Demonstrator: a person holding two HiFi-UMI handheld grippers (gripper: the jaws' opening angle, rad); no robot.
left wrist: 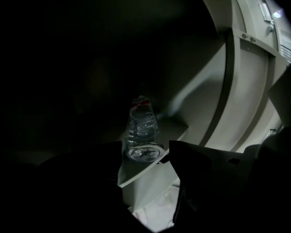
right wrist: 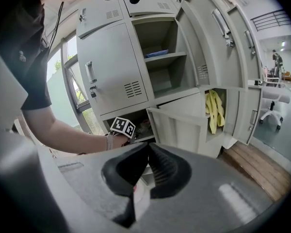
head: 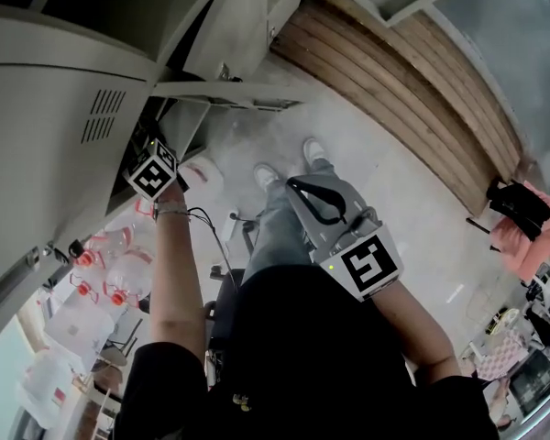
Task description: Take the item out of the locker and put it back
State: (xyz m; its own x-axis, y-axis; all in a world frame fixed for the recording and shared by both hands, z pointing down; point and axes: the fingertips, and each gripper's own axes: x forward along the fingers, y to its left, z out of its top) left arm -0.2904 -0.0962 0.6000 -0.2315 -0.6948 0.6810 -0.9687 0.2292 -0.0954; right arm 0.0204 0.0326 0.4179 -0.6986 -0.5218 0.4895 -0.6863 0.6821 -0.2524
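Nothing here is legible. The left marker cube [head: 152, 174] and right marker cube [head: 371, 262] carry only square patterns. Labels on the water bottles [head: 110, 273] are too small.

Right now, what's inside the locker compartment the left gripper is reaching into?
A clear bottle with a red cap sits near the front edge of the compartment, ahead of the open left gripper. The space behind it is too dark to see into.

From the head view, the left gripper [left wrist: 146, 161] has its jaws out of sight inside the locker [head: 64, 108]; only its marker cube [head: 152, 174] shows. In there it's near black, and the bottle [left wrist: 141, 130] barely glints. A yellow thing [right wrist: 212, 109], half behind a door [right wrist: 182, 125], can't be made out.
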